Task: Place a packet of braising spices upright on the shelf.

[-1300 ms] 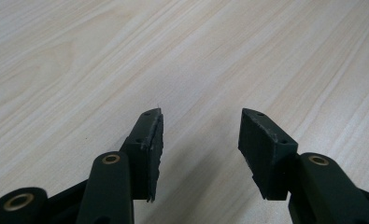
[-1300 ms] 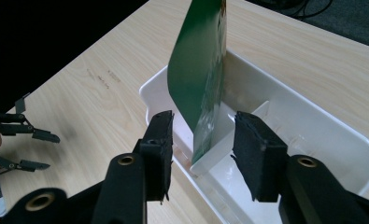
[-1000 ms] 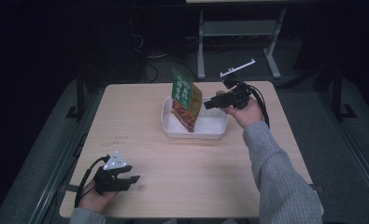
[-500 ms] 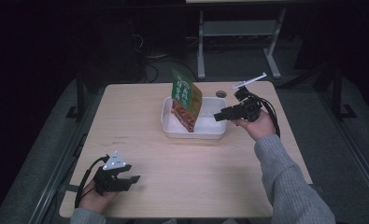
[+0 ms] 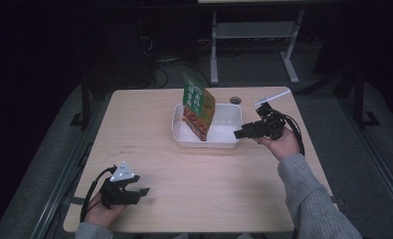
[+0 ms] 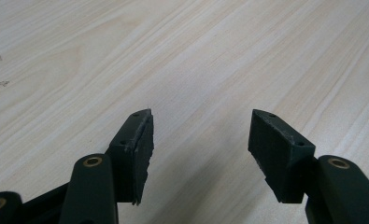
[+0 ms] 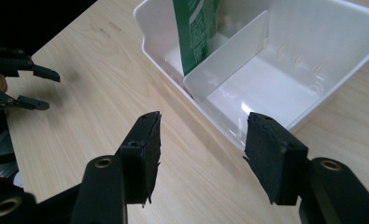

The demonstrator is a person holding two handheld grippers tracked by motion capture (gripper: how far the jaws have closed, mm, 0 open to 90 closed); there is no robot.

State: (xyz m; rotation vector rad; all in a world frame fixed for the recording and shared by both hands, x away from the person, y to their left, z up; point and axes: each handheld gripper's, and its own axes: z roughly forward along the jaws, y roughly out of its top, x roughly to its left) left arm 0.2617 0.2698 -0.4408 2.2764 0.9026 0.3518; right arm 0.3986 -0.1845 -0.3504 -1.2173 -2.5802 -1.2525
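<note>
- A tray (image 5: 226, 142) sits on the table (image 5: 194, 199), toward its far right.
- A packet (image 5: 198, 107) stands tilted in the tray's left compartment, left of a divider (image 7: 229, 53).
- The right gripper (image 5: 240, 133) is just right of the tray.
- The left gripper (image 5: 143, 190) is at the table's near left, well apart.

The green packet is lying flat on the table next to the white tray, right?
Not quite. The green packet is standing up inside the white tray, leaning against its divider, not lying flat on the table. The high view and the right gripper view both show it.
</note>
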